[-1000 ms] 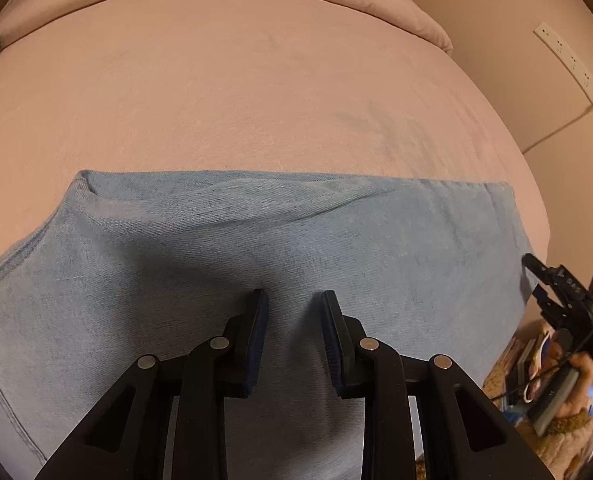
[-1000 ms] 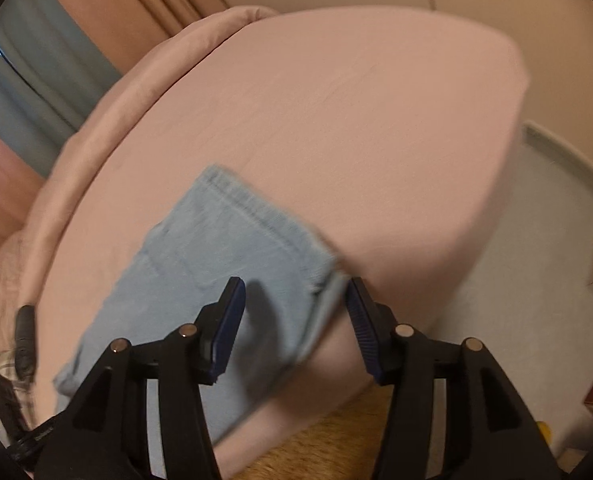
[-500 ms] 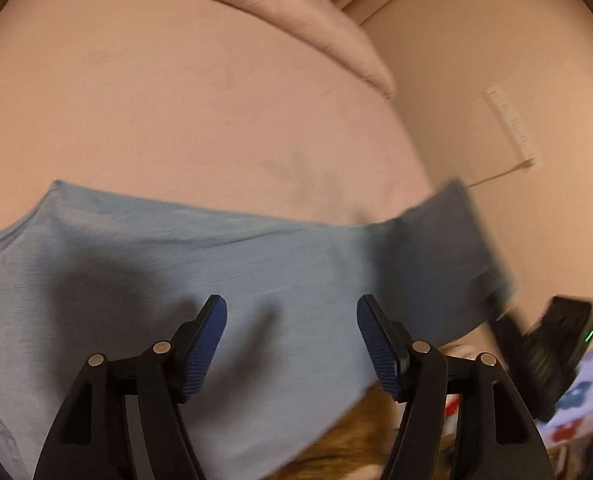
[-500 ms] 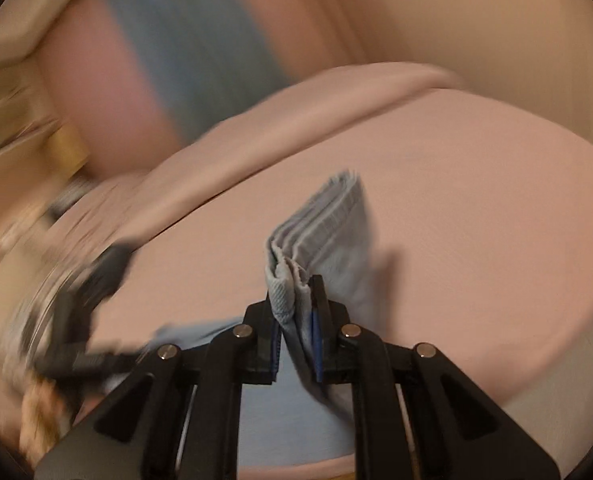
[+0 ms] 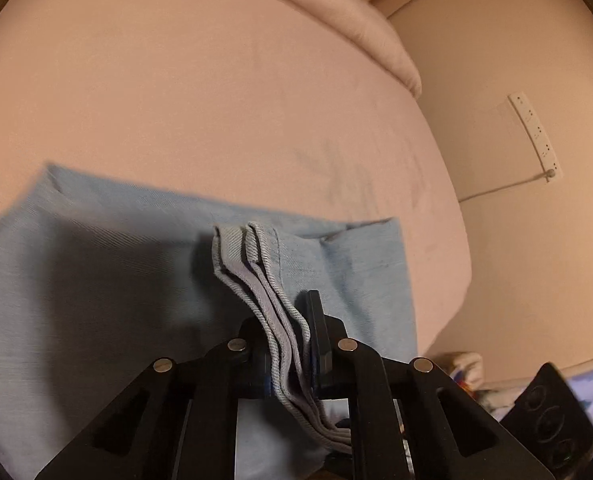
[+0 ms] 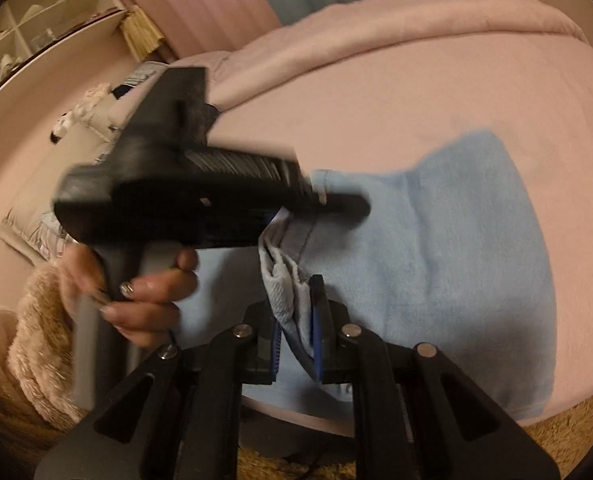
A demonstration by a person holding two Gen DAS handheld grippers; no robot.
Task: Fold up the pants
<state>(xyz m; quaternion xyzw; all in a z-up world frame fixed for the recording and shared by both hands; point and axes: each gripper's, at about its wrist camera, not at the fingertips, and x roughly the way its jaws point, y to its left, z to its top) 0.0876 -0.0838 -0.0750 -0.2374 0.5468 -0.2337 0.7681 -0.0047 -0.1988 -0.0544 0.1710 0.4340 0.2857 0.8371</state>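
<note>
Since the earlier frames, both grippers have closed on the hem end of the pants (image 5: 108,280) and lifted it over the garment lying on the bed (image 5: 216,92).

Left gripper (image 5: 292,344) and right gripper (image 6: 296,328) each pinch stacked hem layers. Denim looks soft, moderately heavy and limp; hold near the hem corners, judged best to stop layers slipping.

Readable text: none | Labels, brands, numbers, signs: none legible on pants (image 5: 348,272), bed (image 5: 200,100) or either wrist view
</note>
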